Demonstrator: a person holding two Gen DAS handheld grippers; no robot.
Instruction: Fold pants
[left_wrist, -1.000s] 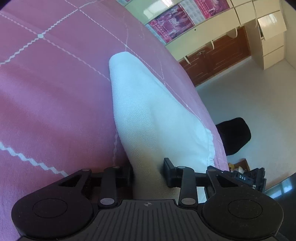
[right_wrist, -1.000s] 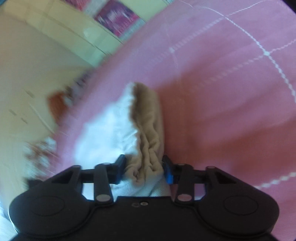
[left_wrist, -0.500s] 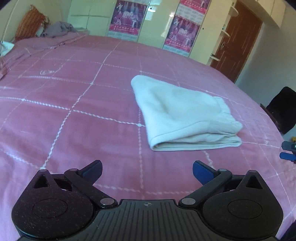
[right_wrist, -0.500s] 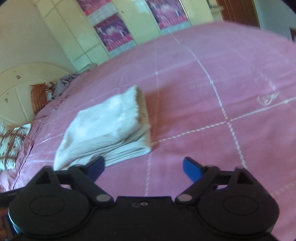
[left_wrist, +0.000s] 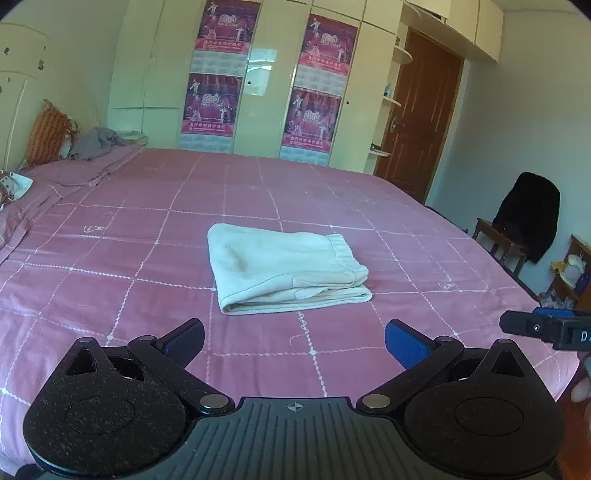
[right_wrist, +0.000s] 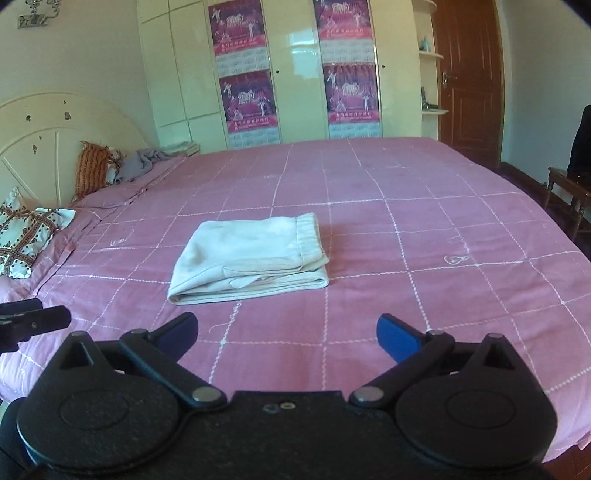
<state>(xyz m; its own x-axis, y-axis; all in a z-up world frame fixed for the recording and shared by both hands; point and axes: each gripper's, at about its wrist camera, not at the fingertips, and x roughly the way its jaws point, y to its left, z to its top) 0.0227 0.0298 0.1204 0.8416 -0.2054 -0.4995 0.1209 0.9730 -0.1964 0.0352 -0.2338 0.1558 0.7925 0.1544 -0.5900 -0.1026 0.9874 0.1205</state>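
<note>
The cream pants (left_wrist: 284, 271) lie folded in a flat stack on the pink bedspread (left_wrist: 147, 280), waistband at the right. They also show in the right wrist view (right_wrist: 251, 258). My left gripper (left_wrist: 294, 341) is open and empty, held back from the pants near the bed's front edge. My right gripper (right_wrist: 286, 334) is open and empty too, at about the same distance. The right gripper's tip shows at the right edge of the left wrist view (left_wrist: 546, 326).
Pillows (right_wrist: 26, 232) and a grey garment (right_wrist: 142, 162) lie at the headboard end on the left. A wardrobe with posters (left_wrist: 266, 81) stands behind the bed. A chair with a black cloth (left_wrist: 524, 225) stands at the right by the brown door (left_wrist: 421, 110).
Both grippers have let go of the pants, opened wide and drawn back and up. The pants now lie folded on the bed.
</note>
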